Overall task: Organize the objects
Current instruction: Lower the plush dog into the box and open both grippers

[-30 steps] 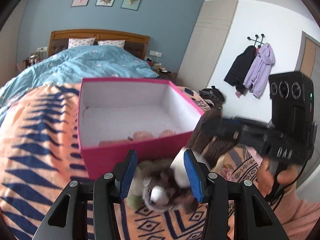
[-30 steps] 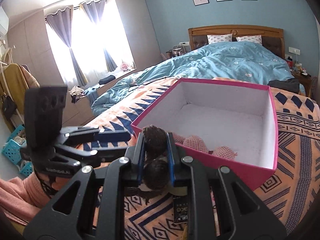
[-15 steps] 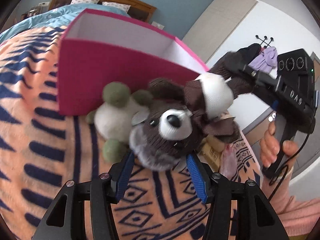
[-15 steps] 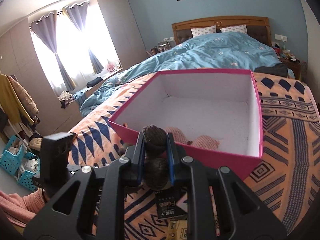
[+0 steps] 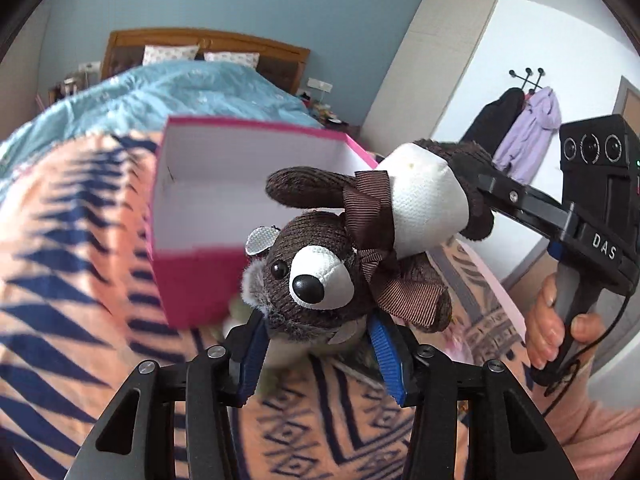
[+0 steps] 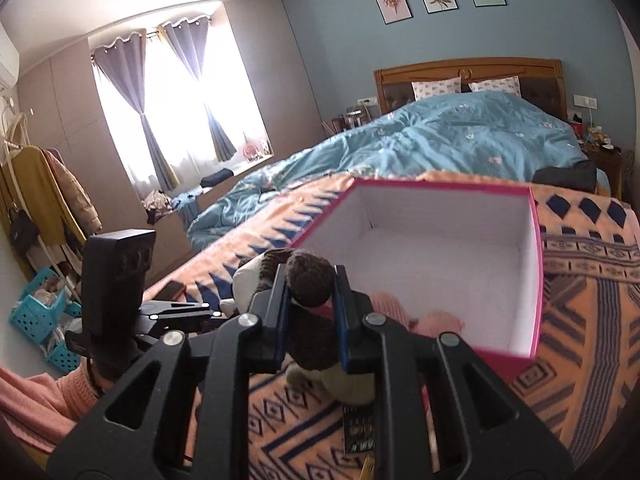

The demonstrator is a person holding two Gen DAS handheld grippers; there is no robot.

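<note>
Toy's face (image 5: 308, 276) visible left view; pink items (image 6: 436, 320) in box (image 6: 536, 280) right view.

A second ago the brown knitted plush bear with a white belly and ribbon bow (image 5: 320, 264) hung low and blurred between the left gripper (image 5: 318, 344) pads; now it is lifted clear of the orange patterned blanket (image 5: 72, 288), face toward the camera — head between the closing blue pads. The open pink cardboard box (image 5: 192, 280) looks farther back than half a second ago. The right gripper (image 6: 308, 312) sits a little higher — leg clamped.
</note>
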